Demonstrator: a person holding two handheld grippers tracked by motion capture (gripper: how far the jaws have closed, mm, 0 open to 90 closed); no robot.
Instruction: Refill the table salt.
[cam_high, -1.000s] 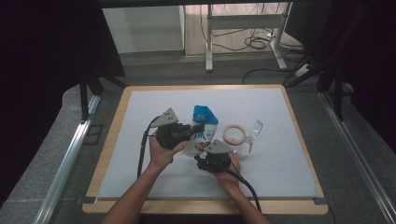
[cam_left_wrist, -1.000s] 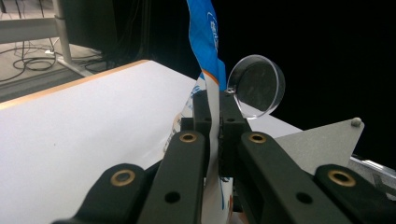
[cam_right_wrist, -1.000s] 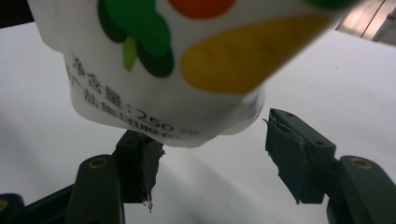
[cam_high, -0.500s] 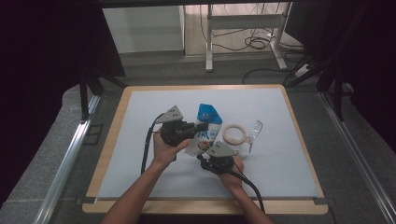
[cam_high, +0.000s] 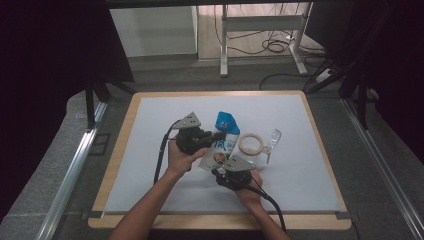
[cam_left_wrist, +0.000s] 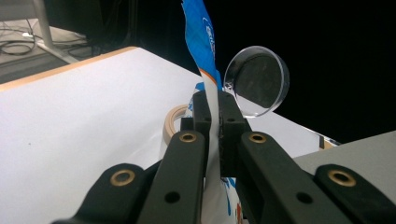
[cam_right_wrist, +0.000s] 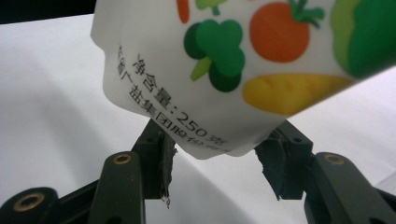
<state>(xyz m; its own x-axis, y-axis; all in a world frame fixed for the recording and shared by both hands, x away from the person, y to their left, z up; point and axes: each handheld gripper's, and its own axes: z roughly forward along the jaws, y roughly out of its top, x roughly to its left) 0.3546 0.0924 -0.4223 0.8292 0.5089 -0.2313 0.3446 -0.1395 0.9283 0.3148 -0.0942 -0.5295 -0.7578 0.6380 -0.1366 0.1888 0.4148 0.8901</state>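
Risk: right gripper jaws, just closing, half-wide, straddle the pouch bottom corner without pressing; a miss lets it swing into the tape roll at 3 o'clock. Left gripper is clamped on the pouch's edge, held mid-table. Forearms enter from 6 o'clock, converging.

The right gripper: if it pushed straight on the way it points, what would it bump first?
Most likely the pouch: its bottom corner already hangs between the right gripper's part-open, just-closing jaws, seemingly untouched by the pads.

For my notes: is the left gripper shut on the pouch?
Yes. The left gripper pinches the pouch between closed jaws.
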